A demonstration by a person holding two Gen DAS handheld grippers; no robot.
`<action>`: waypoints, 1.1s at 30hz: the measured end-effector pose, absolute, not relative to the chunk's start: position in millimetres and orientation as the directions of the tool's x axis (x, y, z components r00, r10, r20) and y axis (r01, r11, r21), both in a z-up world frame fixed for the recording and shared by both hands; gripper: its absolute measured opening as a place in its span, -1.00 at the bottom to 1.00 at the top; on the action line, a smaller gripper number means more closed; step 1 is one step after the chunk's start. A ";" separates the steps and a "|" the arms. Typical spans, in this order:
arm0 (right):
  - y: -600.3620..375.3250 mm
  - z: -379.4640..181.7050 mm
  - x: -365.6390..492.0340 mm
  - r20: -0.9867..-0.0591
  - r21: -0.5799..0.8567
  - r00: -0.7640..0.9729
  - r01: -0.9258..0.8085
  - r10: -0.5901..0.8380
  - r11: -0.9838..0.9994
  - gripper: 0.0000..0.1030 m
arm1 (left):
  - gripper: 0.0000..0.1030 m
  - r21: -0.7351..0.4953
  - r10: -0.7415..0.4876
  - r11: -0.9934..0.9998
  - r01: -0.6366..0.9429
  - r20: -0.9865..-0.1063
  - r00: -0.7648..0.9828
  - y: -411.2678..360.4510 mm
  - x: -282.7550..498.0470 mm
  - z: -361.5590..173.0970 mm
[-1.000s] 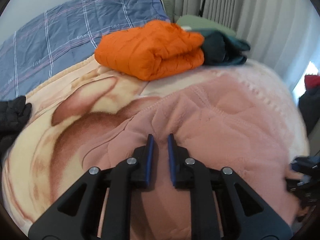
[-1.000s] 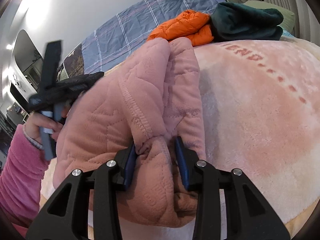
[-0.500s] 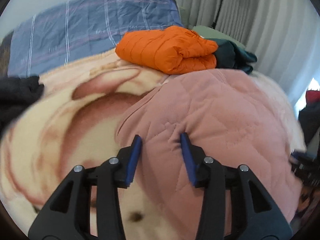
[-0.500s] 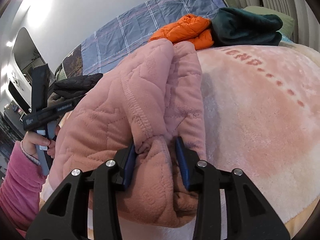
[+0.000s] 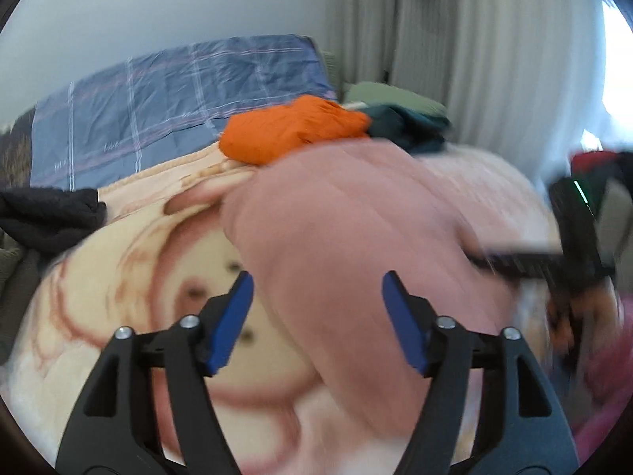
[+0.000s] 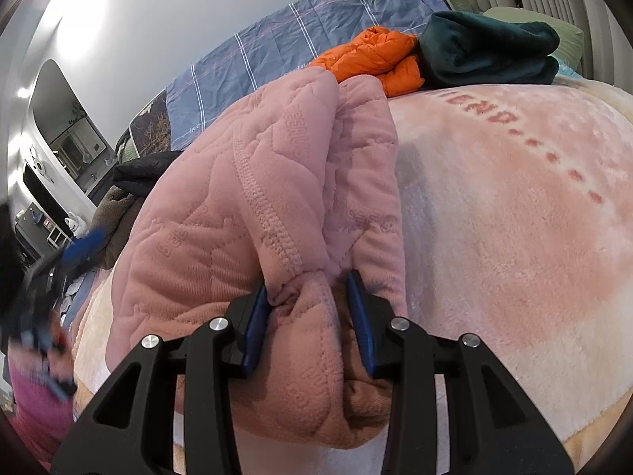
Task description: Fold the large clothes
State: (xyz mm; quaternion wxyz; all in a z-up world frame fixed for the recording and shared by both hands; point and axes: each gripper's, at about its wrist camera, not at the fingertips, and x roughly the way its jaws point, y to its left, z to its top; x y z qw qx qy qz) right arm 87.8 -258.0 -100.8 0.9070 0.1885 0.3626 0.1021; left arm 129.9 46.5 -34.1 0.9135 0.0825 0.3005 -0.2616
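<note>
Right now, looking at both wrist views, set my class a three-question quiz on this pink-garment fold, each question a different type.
1. True or false: the right claw is clamped on a bunched edge of the pink quilted garment.
2. Multiple choice: the left claw is A) shut on the pink quilted garment, B) open, C) holding the orange jacket.
3. Fill in: beside the orange jacket, at the far end of the bed, lies a folded dark ____ garment.

Key: 1 true; 2 B; 3 green.
</note>
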 end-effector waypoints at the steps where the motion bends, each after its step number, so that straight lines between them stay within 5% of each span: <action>1: -258.2 -100.9 87.4 -0.618 0.417 0.717 -0.049 0.323 0.908 -0.26 | 0.40 0.014 -0.431 0.837 0.548 -0.599 0.675 44.0 116.5 -37.5; 7: -259.9 -101.8 87.6 -0.614 0.418 0.721 -0.048 0.322 0.907 -0.25 | 0.48 0.201 -0.355 0.759 0.619 -0.670 0.652 6.5 66.3 -78.2; 14: -254.7 -101.3 82.0 -0.607 0.389 0.742 -0.037 0.286 0.921 -0.25 | 0.45 0.249 -0.156 0.878 0.408 -0.658 0.737 -12.6 102.4 -97.2; 17: -249.0 -101.7 78.7 -0.609 0.359 0.744 -0.051 0.275 0.932 -0.25 | 0.46 0.373 -0.053 0.857 0.355 -0.622 0.781 -2.2 94.9 -107.6; 21: -242.3 -101.5 74.9 -0.606 0.343 0.748 -0.062 0.271 0.937 -0.25 | 0.46 0.258 -0.088 0.900 0.351 -0.681 0.727 26.2 96.3 -113.4; 23: -245.0 -101.8 74.4 -0.605 0.356 0.748 -0.051 0.272 0.933 -0.25 | 0.46 0.294 -0.077 0.883 0.365 -0.678 0.731 18.7 93.6 -111.1; 26: -250.5 -101.3 73.9 -0.599 0.382 0.745 -0.054 0.292 0.923 -0.24 | 0.14 0.213 -0.169 0.866 0.451 -0.726 0.667 19.8 84.4 -101.8; 28: -253.5 -103.0 74.3 -0.590 0.404 0.748 -0.055 0.306 0.913 -0.24 | -0.41 0.087 -0.285 0.841 0.533 -0.767 0.575 29.4 76.8 -89.1; 31: -254.8 -104.1 75.0 -0.580 0.412 0.753 -0.056 0.309 0.909 -0.23 | -0.71 0.002 -0.401 0.799 0.602 -0.743 0.536 39.5 60.0 -58.0; 33: -253.4 -104.0 74.8 -0.579 0.406 0.757 -0.056 0.304 0.912 -0.23 | -0.72 -0.015 -0.452 0.791 0.612 -0.687 0.568 45.0 59.6 -30.9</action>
